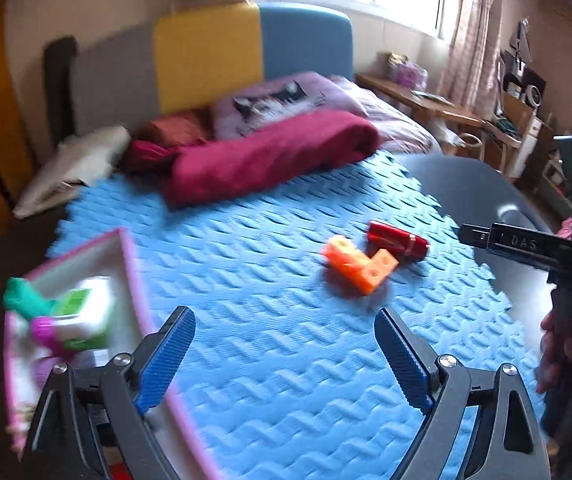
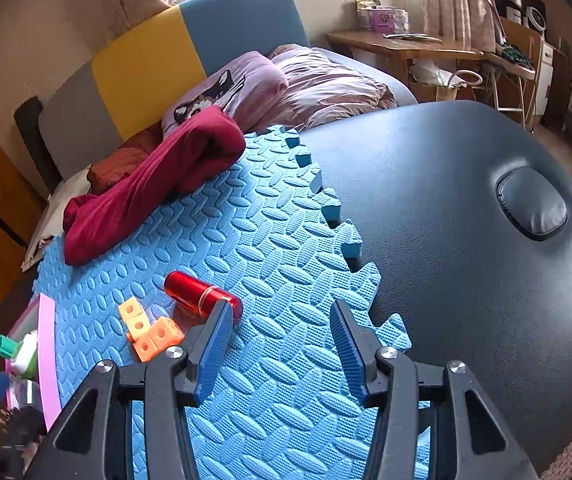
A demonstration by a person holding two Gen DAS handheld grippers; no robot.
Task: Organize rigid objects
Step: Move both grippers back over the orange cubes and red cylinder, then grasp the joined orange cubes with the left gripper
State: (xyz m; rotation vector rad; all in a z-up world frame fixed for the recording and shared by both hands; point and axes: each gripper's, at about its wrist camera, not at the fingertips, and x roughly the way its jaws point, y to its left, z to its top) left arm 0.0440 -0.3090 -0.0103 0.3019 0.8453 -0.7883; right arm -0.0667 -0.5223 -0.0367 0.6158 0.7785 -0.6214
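One red cylinder [image 2: 202, 293] lies on its side on the blue mat [image 2: 270, 240], and just left of it sits one orange block piece [image 2: 146, 330], an L of joined cubes; I cannot tell whether the two touch. Both are out on the mat, well apart from the pink-rimmed box [image 1: 134, 280] at the mat's near left edge. The box holds a green piece [image 1: 26, 300], a white-and-green piece [image 1: 86, 312] and a magenta one [image 1: 44, 330], blurred in the left wrist view. One crimson cloth [image 2: 154, 180] is bunched at the mat's far side.

Left gripper [image 1: 284, 360]: jaws spread wide, nothing between them, hovering over the mat beside the box. Right gripper [image 2: 282, 348]: jaws also wide apart and empty, its left finger just in front of the cylinder's end.

Only the right wrist view shows the dark padded tabletop [image 2: 446, 200] under the mat, stretching right. Only the left wrist view shows the right gripper from outside, at the far right.
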